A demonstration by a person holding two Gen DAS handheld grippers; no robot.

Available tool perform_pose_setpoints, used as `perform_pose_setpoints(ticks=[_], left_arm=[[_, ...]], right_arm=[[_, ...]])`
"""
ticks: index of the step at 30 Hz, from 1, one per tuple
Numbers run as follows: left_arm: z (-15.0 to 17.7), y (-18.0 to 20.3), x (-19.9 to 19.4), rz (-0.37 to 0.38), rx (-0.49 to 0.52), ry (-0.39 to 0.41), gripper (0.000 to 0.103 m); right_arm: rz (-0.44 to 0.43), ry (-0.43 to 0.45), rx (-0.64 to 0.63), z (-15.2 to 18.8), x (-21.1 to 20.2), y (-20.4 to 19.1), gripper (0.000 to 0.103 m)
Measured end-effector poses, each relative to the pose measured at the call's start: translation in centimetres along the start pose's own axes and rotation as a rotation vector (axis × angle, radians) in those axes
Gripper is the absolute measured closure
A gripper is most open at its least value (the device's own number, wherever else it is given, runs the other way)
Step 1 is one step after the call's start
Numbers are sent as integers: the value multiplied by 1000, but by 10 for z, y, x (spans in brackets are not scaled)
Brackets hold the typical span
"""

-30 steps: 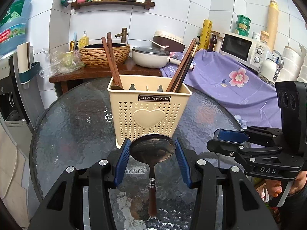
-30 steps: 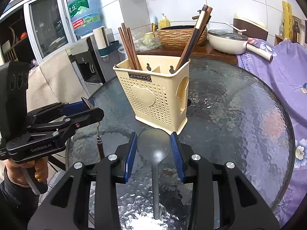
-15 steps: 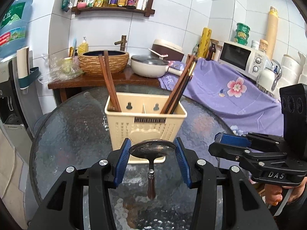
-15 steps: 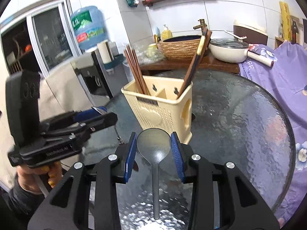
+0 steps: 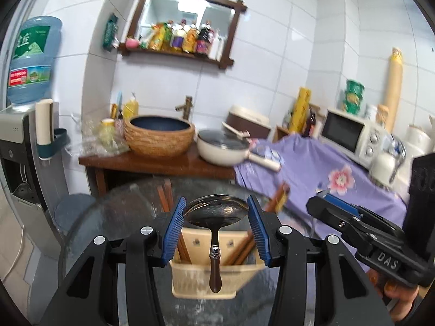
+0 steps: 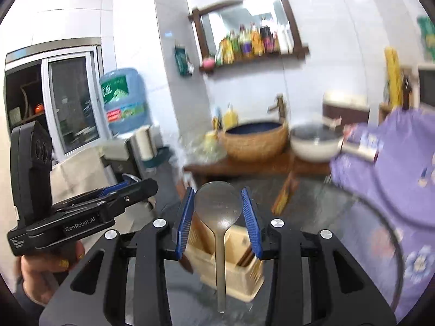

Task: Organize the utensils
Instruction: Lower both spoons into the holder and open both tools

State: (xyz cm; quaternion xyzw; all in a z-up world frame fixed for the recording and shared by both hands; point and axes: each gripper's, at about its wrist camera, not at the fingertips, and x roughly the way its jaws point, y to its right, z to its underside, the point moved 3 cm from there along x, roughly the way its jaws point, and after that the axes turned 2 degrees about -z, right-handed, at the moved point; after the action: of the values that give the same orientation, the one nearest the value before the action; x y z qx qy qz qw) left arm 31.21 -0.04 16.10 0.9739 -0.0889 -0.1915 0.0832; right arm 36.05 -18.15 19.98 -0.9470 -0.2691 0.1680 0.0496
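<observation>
Cream utensil caddy is sitting low centre in both wrist views, on the round glass table, with brown chopsticks already leaning out of its left and right compartments.

Step in hand, as I read it: carrying two spoons over to drop in the caddy. Neither is in yet.

Left gripper is clamping a dark metal spoon with a wooden handle by the bowl edges, blue pads touching both sides, handle hanging down in front of the caddy. Jaws are roughly half apart, set by the bowl width.

Right gripper is doing the same with a plain grey metal spoon: pads are pressing on the bowl, handle dangling over the caddy rim.

Next move likely needs each handle tip lined up over a free compartment, then lowering straight in before releasing. Risk: handles snagging the chopsticks or the dividers; views are blurred, so exact compartment alignment is unclear.
</observation>
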Motion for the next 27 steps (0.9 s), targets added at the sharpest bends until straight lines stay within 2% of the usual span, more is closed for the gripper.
perform_pose_setpoints(ticks=[6, 9, 18, 27], left_arm=[[-26, -7, 13, -43, -29, 67, 57], [-30, -11, 20, -57, -43, 91, 57], [6, -18, 51, -63, -52, 44, 57], [39, -21, 60, -51, -21, -12, 57]], right_arm=[[68, 104, -67, -30, 15, -5, 67], [88, 109, -77, -29, 30, -4, 67], [115, 68, -66, 18, 68, 7, 66], [128, 13, -61, 59, 80, 16, 66]])
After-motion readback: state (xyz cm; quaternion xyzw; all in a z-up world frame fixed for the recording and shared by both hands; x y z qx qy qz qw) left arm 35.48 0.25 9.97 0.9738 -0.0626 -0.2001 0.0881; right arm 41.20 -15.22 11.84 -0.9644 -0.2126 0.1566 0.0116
